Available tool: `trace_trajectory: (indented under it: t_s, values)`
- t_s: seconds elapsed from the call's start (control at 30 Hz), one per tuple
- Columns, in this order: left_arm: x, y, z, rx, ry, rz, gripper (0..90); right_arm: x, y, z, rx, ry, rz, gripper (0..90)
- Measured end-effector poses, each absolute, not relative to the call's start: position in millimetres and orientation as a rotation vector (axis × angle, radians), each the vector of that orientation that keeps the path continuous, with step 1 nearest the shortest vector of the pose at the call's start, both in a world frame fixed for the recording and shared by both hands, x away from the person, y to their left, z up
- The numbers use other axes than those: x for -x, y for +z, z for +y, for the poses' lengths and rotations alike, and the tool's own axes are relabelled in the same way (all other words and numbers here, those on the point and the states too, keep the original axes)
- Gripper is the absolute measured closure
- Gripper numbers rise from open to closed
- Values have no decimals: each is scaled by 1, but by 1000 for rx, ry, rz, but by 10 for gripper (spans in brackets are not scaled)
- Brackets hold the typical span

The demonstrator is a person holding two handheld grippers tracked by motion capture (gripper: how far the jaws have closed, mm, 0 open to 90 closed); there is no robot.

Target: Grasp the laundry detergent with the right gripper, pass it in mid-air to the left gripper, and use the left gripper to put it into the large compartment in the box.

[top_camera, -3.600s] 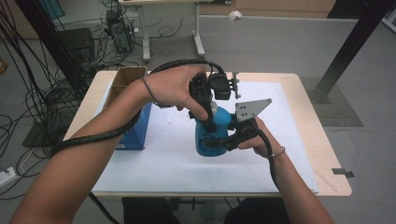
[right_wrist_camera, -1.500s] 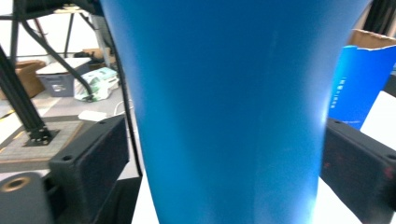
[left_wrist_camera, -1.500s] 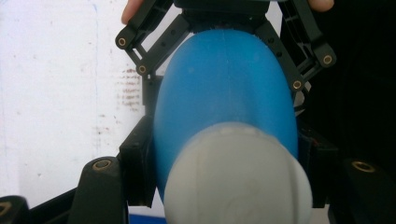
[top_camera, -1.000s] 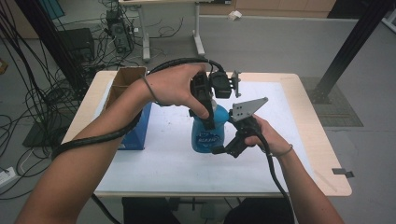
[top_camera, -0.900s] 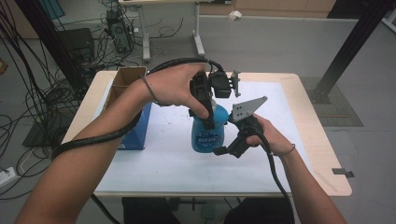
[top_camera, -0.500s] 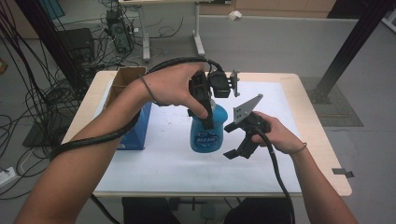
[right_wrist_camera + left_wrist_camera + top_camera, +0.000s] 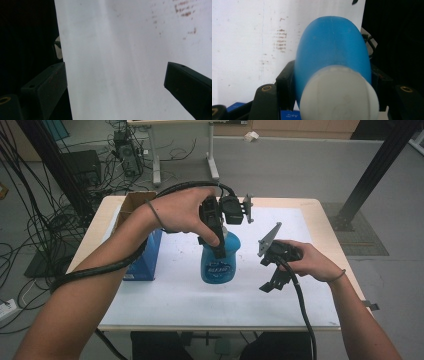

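1. Left claw (image 7: pixel 220 251) is clamped on the blue bottle (image 7: pixel 218 262). We see its jaws hugging both sides of the bottle (image 7: pixel 332 50) in the left gripper view, with the white cap (image 7: pixel 339 96) nearest the camera.
2. The bottle hangs under the left hand (image 7: pixel 187 212), upright, label facing us. Whether its base sits on the sheet or just above it, we cannot tell.
3. Bottle position: middle of the table, slightly left of centre, over the white sheet (image 7: pixel 200 295).
4. Right claw (image 7: pixel 272 281) is spread wide with nothing between the jaws. The right gripper view shows both black jaws well apart over bare white sheet (image 7: pixel 120 62) with a few brown smudges.
5. The right claw sits right of the bottle, near it but not touching, pointing down and toward us. The right hand (image 7: pixel 307 260) grips its body; the grey plate (image 7: pixel 267 239) sticks up at its far side.
6. Blue box (image 7: pixel 145 260) stands left of the bottle, under the left forearm, with an open cardboard box (image 7: pixel 132 205) just beyond it at the far-left corner.
7. Table (image 7: pixel 310 207) top is light wood, and the sheet covers most of it.
8. Cables trail from both claws toward the near edge.
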State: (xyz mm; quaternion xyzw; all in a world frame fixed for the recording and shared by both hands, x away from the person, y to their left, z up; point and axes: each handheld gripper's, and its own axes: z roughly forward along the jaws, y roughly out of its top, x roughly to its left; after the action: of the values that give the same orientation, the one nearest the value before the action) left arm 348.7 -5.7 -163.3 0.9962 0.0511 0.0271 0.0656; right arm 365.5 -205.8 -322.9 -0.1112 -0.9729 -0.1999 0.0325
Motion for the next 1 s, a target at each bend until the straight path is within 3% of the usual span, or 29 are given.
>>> trace_trajectory:
  t_s: [0.6,1.0]
  values:
    - [-356,-158,6,-2992,92,232,378,-370,-329,-222,404,-393,-3004,42]
    - [-361,-128,11,-2971,155,317,379,-373,-327,-224,417,-391,-3031,45]
